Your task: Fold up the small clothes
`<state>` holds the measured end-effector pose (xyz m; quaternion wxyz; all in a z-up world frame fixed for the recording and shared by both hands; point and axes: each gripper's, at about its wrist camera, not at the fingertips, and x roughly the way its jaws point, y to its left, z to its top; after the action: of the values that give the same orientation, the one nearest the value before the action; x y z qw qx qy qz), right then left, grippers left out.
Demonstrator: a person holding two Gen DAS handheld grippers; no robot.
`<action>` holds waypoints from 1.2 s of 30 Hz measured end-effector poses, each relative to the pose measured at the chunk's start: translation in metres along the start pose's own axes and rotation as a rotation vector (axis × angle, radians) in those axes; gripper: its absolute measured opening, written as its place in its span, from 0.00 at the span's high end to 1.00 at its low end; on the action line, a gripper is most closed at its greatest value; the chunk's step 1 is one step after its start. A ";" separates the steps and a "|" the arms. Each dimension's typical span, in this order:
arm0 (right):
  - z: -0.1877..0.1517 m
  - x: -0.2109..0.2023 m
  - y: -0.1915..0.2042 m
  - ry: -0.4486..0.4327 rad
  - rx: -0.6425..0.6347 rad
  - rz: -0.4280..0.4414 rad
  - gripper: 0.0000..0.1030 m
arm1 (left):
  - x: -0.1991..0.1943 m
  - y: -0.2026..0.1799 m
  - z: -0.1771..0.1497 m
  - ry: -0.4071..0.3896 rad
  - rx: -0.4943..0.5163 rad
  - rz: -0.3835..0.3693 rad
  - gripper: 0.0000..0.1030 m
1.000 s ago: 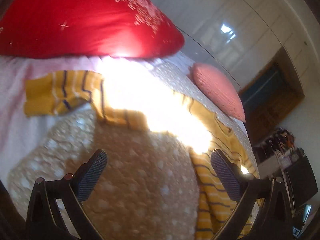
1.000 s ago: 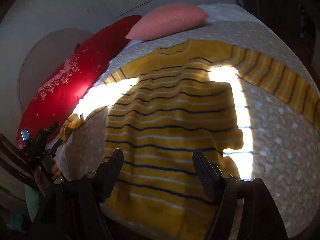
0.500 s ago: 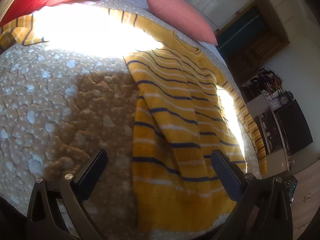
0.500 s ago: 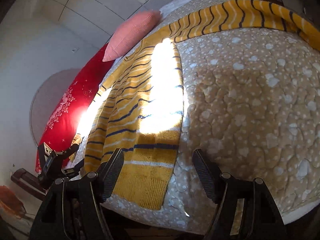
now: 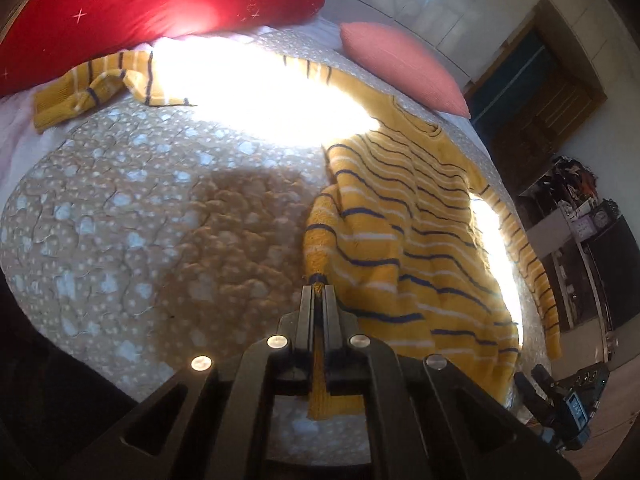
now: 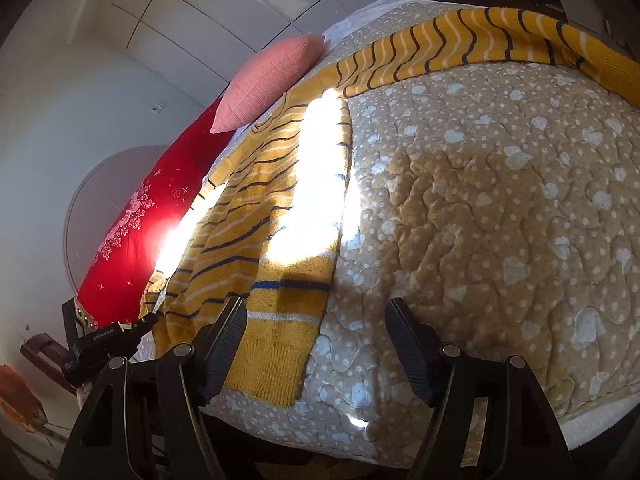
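sweater point(image 5: 404, 236): flat on the bed point(image 5: 160, 216), sleeves spread; soft, light knit, likely to stretch and sag.
left gripper point(image 5: 318, 294): you have it clamped on the hem corner.
right gripper point(image 6: 316, 344): jaws wide, empty, over the other hem corner; take that ribbing.
writing: small label on the left gripper's body, not readable.

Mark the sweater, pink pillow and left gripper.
sweater point(image 5: 416, 240), left wrist view, striped body.
pink pillow point(image 6: 268, 80), right wrist view, its middle.
left gripper point(image 5: 318, 292), left wrist view, fingertips shut on hem.
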<state>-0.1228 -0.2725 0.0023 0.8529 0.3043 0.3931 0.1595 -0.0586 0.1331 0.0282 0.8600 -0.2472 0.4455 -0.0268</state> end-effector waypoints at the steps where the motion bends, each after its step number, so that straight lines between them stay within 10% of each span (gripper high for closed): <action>1: -0.001 0.002 0.002 -0.003 -0.009 -0.007 0.24 | 0.002 0.005 0.000 0.018 -0.005 -0.010 0.97; 4: -0.002 0.008 0.014 -0.008 -0.045 -0.021 0.16 | 0.003 0.007 -0.004 0.024 0.020 0.016 0.95; 9: -0.003 0.025 0.033 0.021 -0.096 -0.009 0.16 | 0.015 0.007 0.002 -0.005 -0.035 -0.087 0.35; 11: -0.001 0.035 0.040 0.029 -0.125 -0.003 0.16 | 0.021 0.001 0.006 -0.010 -0.019 -0.123 0.28; 16: 0.011 0.062 0.050 0.021 -0.145 -0.018 0.23 | 0.051 -0.027 0.008 0.056 0.033 -0.110 0.27; 17: 0.012 0.067 0.050 0.023 -0.145 -0.036 0.42 | 0.053 -0.032 0.007 0.063 0.053 -0.071 0.41; 18: 0.013 0.071 0.049 0.041 -0.137 -0.043 0.77 | 0.054 -0.035 0.005 0.072 0.072 -0.036 0.85; 19: 0.014 0.074 0.043 0.063 -0.106 -0.024 0.87 | 0.055 -0.034 0.004 0.098 0.067 -0.048 0.86; 25: 0.008 0.056 0.029 0.084 -0.009 0.091 0.90 | 0.028 -0.021 -0.006 0.086 -0.001 -0.104 0.89; 31: -0.016 0.045 0.041 0.110 -0.038 0.098 0.90 | 0.001 -0.014 -0.032 0.089 0.063 0.014 0.92; 36: -0.022 0.029 0.024 0.111 0.011 0.078 0.83 | -0.032 0.005 -0.048 0.022 0.083 0.106 0.57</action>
<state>-0.1218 -0.2305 -0.0100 0.8211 0.3148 0.4286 0.2073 -0.1159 0.1271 0.0273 0.8649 -0.1871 0.4658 -0.0021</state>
